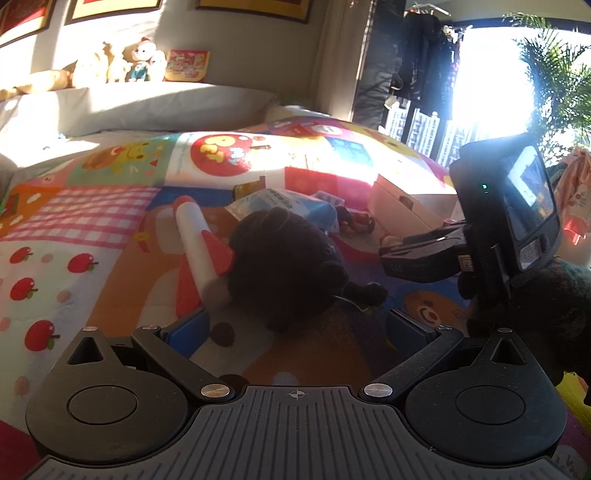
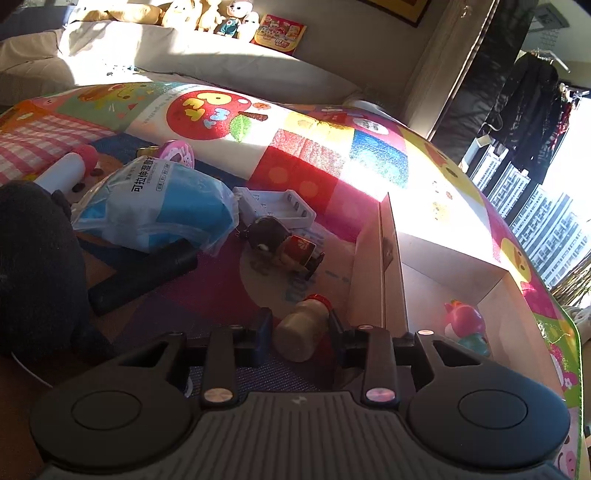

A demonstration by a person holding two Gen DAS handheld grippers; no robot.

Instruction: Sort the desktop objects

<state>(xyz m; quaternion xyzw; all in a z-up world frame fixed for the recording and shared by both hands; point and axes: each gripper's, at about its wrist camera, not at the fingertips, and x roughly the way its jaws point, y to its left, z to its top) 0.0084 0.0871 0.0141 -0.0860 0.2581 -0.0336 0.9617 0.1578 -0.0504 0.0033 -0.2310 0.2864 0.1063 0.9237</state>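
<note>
My right gripper has its jaws around a small beige bottle with a red cap lying on the colourful mat; whether the pads press it is unclear. An open white box stands just right of it, with a pink toy inside. My left gripper is open and empty, a black woolly object lying just ahead of it. A white tube with a red cap lies left of that. The right gripper body shows in the left wrist view.
On the mat lie a blue plastic packet, a black cylinder, a white battery holder, a small dark and red figure and a pink round tin. A cushioned bench with plush toys runs behind.
</note>
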